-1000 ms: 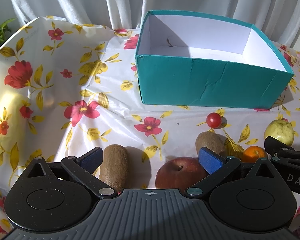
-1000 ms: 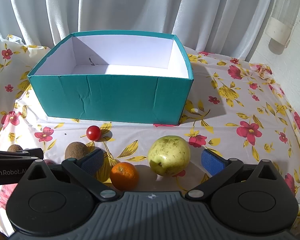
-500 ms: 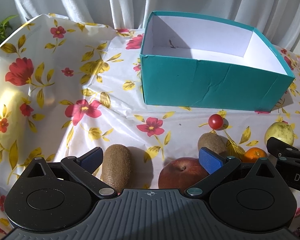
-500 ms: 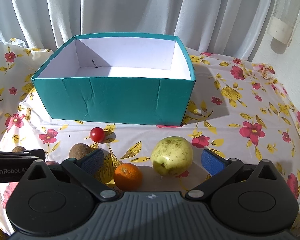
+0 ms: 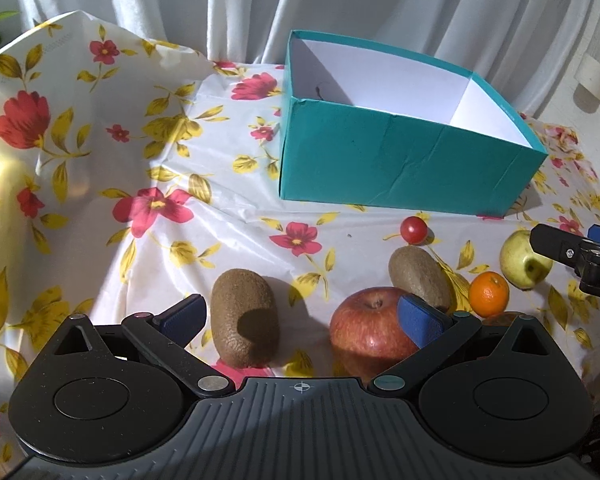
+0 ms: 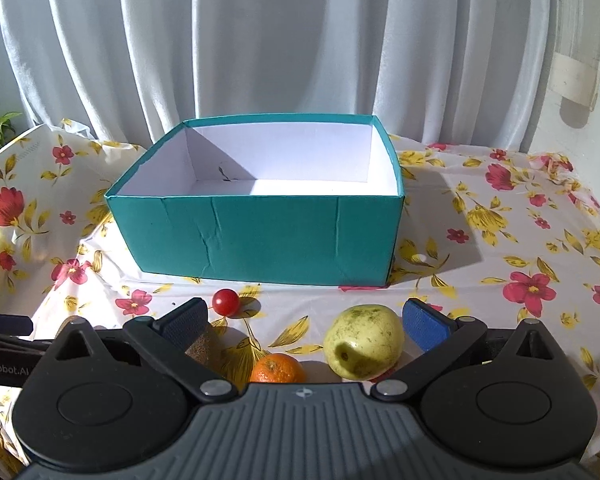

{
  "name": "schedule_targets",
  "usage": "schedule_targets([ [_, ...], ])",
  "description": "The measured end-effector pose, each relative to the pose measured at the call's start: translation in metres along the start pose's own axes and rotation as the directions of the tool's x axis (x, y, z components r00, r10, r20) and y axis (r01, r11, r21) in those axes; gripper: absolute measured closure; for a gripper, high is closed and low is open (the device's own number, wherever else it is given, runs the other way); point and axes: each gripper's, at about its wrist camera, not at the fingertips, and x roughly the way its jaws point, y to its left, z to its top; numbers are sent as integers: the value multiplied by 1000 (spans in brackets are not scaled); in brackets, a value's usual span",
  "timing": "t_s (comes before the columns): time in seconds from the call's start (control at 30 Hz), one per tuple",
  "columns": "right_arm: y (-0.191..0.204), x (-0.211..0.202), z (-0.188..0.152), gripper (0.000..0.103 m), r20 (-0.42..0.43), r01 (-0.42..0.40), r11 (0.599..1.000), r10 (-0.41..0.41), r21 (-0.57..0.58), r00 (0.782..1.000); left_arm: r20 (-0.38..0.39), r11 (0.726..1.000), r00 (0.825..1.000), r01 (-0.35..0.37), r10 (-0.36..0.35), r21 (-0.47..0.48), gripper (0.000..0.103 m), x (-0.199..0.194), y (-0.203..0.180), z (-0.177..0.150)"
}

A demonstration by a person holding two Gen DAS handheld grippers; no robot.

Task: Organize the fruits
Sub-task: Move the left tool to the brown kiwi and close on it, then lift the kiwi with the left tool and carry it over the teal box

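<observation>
Count, landmark = teal box (image 5: 396, 160).

Boxes: 1, open-topped, white inside; no fruit seen in it.

Kiwis: 2. One kiwi (image 5: 246, 318) in front of the box's left corner, well apart from it; second kiwi (image 5: 418, 276) in front of the box's middle, nearer to it.

Apples: 2. One red apple (image 5: 370, 330) in front of the box, touching or just in front of the second kiwi; one green apple (image 6: 364, 342) in front of the box's right end.

Oranges: 1 orange (image 6: 277, 369), in front of the box, left of the green apple.

Cherry tomatoes: 1 cherry tomato (image 6: 225, 301), nearest fruit to the box's front wall.

Fruit total on the cloth: 6.
</observation>
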Motion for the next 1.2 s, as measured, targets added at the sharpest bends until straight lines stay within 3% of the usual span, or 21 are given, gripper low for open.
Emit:
schedule_targets([
  [0.17,3,6,-1,0,-17,-31,1000,31,7,999,17,995,999,-50,52,-82,0,1,18,9],
  [0.4,7,11,3,0,-29,-7,1000,7,-8,1000,-46,996,997,-69,67,-54,0,29,20,10],
  [0.53,3,15,3,0,-44,17,1000,-17,6,999,-102,996,993,-57,51,-63,26,42,26,11],
  [0.63,0,17,3,0,-53,31,999,-30,16,998,-129,994,991,-55,43,-91,26,47,32,10],
  [0.77,-3,19,4,0,-59,54,998,-52,28,997,-171,995,985,-43,27,-91,41,54,31,11],
  [0.9,-6,20,6,0,-60,67,997,-64,38,996,-202,995,978,-60,43,-79,44,60,29,12],
  [1.03,-9,22,7,0,-71,77,996,-73,50,995,-206,995,977,-63,46,-73,45,60,28,14],
  [1.07,-10,22,7,0,-73,79,995,-75,54,995,-202,995,978,-70,55,-67,54,60,28,14],
  [1.1,-10,22,7,0,-76,83,995,-78,57,994,-197,996,978,-73,60,-56,54,59,27,14],
  [1.2,-12,21,8,0,-71,93,994,-88,62,994,-199,995,980,-44,25,-87,54,56,32,16],
])
